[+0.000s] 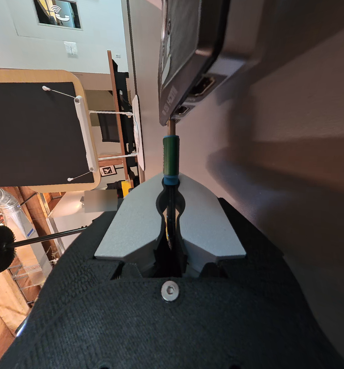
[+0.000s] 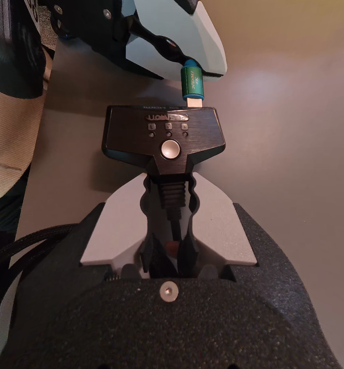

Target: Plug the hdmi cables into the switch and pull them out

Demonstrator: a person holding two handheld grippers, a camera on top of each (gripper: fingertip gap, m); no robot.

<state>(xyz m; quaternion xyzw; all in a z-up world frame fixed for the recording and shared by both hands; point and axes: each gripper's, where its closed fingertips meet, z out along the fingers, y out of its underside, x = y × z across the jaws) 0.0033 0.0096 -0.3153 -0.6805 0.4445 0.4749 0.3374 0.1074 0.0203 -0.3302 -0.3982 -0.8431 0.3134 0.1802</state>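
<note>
Your left gripper [image 1: 170, 180] is clamped on the braided cable just behind the green HDMI plug [image 1: 170, 154], keeping its metal tip lined up with the end port of the switch [image 1: 184, 65], which it is just entering. Your right gripper [image 2: 170, 176] is closed around the switch's ribbed strain relief [image 2: 172, 194], bracing the body on the table [image 2: 287, 159] against that push.

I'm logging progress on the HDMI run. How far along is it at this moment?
Done: the right gripper is shut on the switch at its cable end, and the left gripper is shut on the green HDMI plug. In hand: the plug's metal tip sits at an end port, much of it still exposed. Left: the two other ports are empty. Whether the plug is entering or leaving is unclear.
</note>
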